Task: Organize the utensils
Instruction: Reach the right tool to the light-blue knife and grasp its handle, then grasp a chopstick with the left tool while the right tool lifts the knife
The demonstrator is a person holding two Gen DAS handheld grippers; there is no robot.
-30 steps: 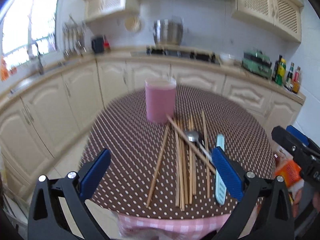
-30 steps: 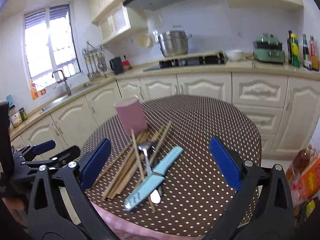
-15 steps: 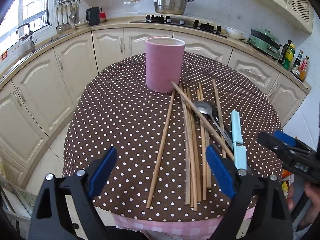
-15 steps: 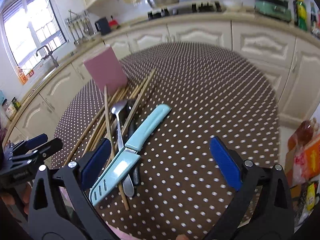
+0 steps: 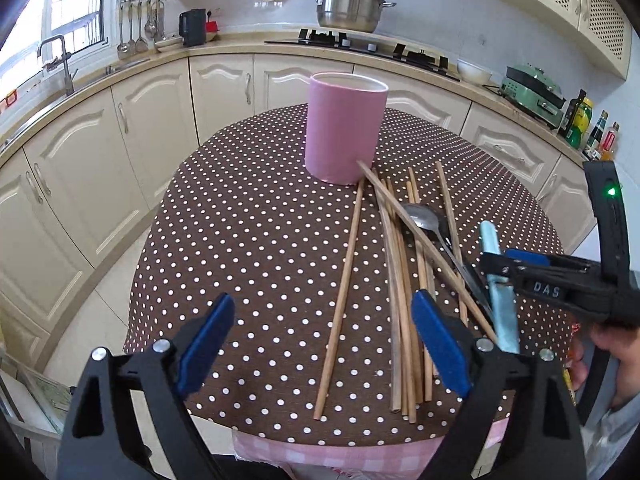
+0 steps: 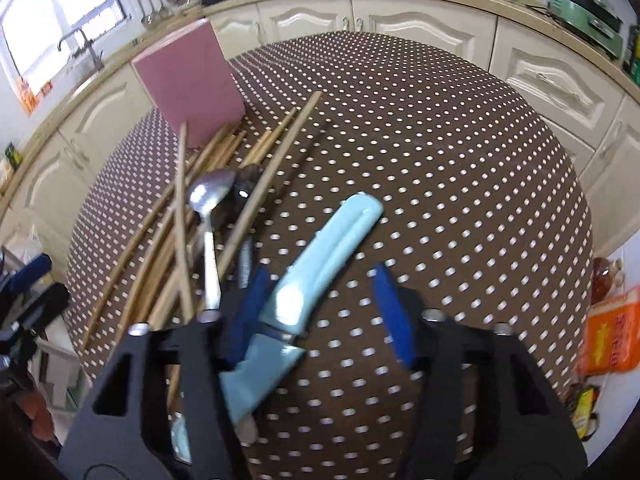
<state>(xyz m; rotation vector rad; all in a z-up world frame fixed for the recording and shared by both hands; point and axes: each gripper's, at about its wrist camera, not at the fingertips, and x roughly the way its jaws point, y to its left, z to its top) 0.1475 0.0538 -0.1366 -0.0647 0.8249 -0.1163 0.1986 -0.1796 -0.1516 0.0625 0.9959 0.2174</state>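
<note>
Utensils lie heaped on the desk beside the pink cup. Right tool, just narrowing, straddles the knife without pinching yet; centre it first. Left tool gapes empty.

Left wrist view: from table's near edge, angled down, facing far kitchen counter. Right wrist view: steeper, much closer, over light-blue knife. Shared: pink holder, chopsticks, spoon, knife.
</note>
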